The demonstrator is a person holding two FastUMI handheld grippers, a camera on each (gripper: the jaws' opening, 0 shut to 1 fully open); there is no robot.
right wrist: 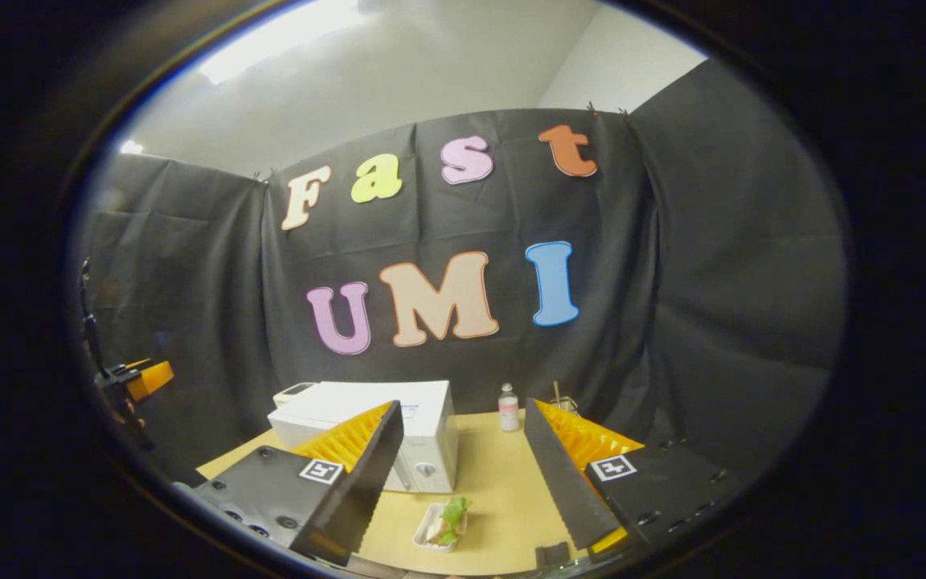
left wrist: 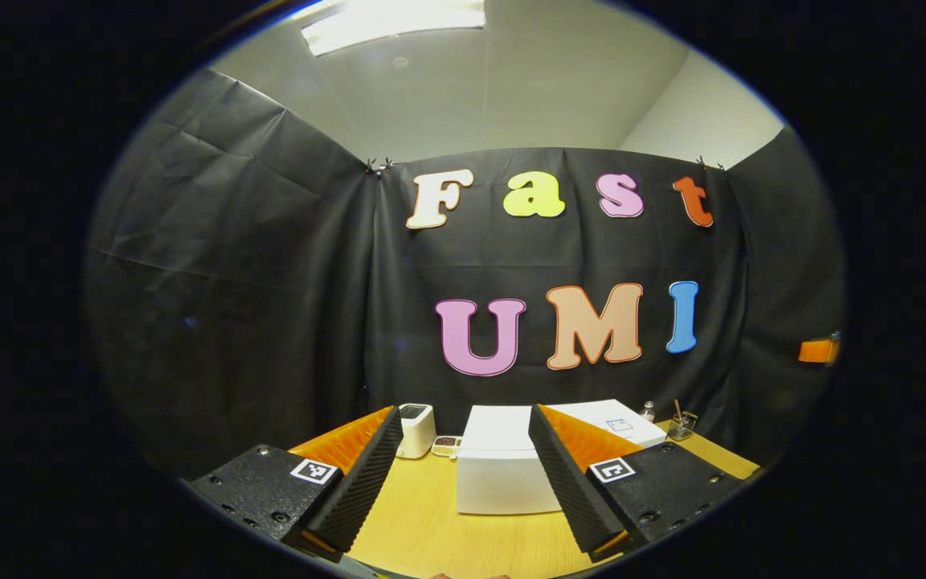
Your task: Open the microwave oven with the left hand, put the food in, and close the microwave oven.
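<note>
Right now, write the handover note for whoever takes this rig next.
Left gripper: open, empty, held above the table, facing the microwave.
Right gripper: open, empty, above the food tray.
Microwave sits on the table with its door shut; the food tray lies on the table in front of it.
Done: nothing yet.
Left: open the door with the left gripper, put the food in, close the door.

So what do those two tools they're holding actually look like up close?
Each tool, the left tool and the right tool, has two long wedge-shaped fingers with ribbed, sawtooth inner faces and grooved outer sides. The fingers sit on flat black blocks with screw holes, each bearing a small square black-and-white marker.
</note>
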